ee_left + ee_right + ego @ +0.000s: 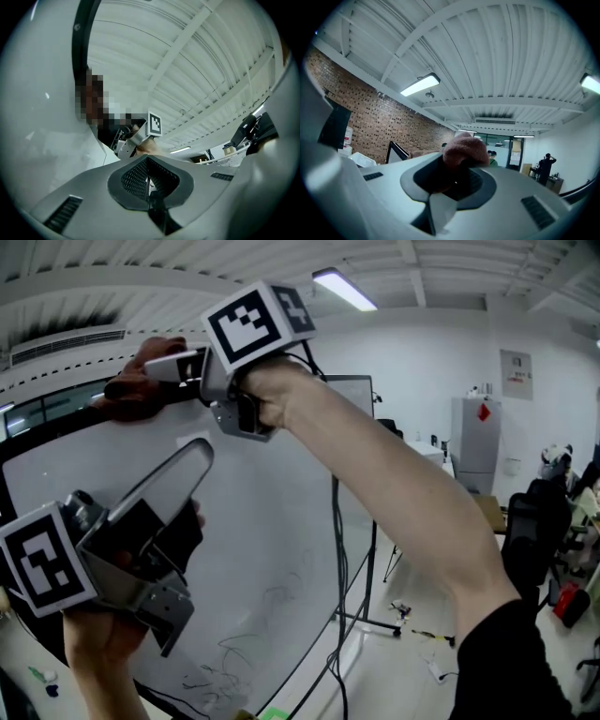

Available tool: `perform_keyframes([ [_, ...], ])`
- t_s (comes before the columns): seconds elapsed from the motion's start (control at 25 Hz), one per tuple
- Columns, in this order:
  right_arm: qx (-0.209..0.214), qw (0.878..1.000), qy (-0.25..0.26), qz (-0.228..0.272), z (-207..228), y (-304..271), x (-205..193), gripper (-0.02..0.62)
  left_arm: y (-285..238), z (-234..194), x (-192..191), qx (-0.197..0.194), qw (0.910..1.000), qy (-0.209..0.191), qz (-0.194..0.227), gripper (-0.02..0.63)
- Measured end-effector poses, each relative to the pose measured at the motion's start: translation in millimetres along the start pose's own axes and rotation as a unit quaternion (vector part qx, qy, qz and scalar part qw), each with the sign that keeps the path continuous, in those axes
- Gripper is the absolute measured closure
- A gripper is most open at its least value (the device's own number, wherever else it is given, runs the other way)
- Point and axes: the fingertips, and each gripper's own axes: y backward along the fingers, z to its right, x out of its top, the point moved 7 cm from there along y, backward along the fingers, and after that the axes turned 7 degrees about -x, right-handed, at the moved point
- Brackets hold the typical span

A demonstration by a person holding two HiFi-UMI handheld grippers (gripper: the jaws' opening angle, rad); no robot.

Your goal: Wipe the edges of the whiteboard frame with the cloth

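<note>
The whiteboard (272, 549) with its black frame (56, 423) fills the left of the head view. My right gripper (155, 371) is raised to the top edge of the frame, shut on a reddish-brown cloth (139, 395) that rests on that edge. In the right gripper view the cloth (465, 151) bulges out between the jaws. My left gripper (200, 452) is lower left, in front of the board face, jaws shut and empty, pointing up. In the left gripper view my left gripper (149, 183) shows closed pads, the frame (78, 51) and the right gripper's marker cube (155, 124).
A black cable (336, 568) hangs down the board's right side, by the stand's legs (380, 620). A tall grey cabinet (476, 442) and an office chair (534, 521) stand to the right. People (546, 165) stand far off by a brick wall (370, 122).
</note>
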Motion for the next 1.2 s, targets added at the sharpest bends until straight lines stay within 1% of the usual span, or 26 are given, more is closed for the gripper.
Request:
perform_keyframes([
  [0.08, 0.006, 1.0, 0.003, -0.002, 7.4, -5.9, -1.7, 0.505, -7.2, -15.0, -4.6, 0.01, 0.9999, 0.01, 0.002, 0.609],
  [0.2, 0.014, 1.0, 0.007, -0.006, 18.1, -13.2, -3.4, 0.505, -15.3, -36.3, -11.5, 0.012, 0.9992, 0.037, 0.01, 0.609],
  [0.28, 0.02, 1.0, 0.006, -0.008, 22.1, -16.6, -4.8, 0.505, -18.4, -42.9, -14.8, 0.014, 0.9988, 0.045, 0.014, 0.609],
  [0.4, 0.032, 0.999, 0.001, -0.009, 24.2, -22.2, -6.4, 0.505, -19.9, -44.3, -16.3, 0.014, 0.9991, 0.036, 0.017, 0.609],
  [0.56, 0.034, 0.999, 0.002, -0.012, 29.3, -25.3, -8.2, 0.505, -27.1, -44.6, -22.0, 0.016, 0.9996, 0.02, 0.008, 0.609],
  [0.68, 0.033, 0.999, -0.008, -0.012, 48.0, -27.6, -11.7, 0.505, -38.3, -55.8, -28.0, 0.023, 0.9997, 0.004, -0.005, 0.609],
  [0.8, 0.029, 0.999, -0.017, -0.012, 62.1, -37.8, -13.9, 0.505, -40.7, -67.6, -30.4, 0.016, 0.9998, 0.006, -0.009, 0.609],
  [0.92, 0.032, 0.999, -0.018, -0.013, 61.1, -16.1, -14.9, 0.505, -58.7, -54.4, -45.1, 0.022, 0.9996, 0.012, -0.015, 0.609],
  [1.0, 0.033, 0.999, -0.016, -0.011, 65.6, -12.3, -16.7, 0.505, -65.1, -59.3, -48.6, 0.027, 0.9995, 0.011, -0.015, 0.609],
  [1.08, 0.032, 0.999, -0.015, -0.009, 66.8, -20.9, -16.0, 0.505, -62.2, -69.7, -44.9, 0.027, 0.9995, 0.009, -0.011, 0.609],
  [1.2, 0.034, 0.999, -0.016, -0.011, 62.1, -11.5, -14.3, 0.505, -74.0, -67.9, -53.1, 0.022, 0.9997, 0.008, -0.008, 0.609],
])
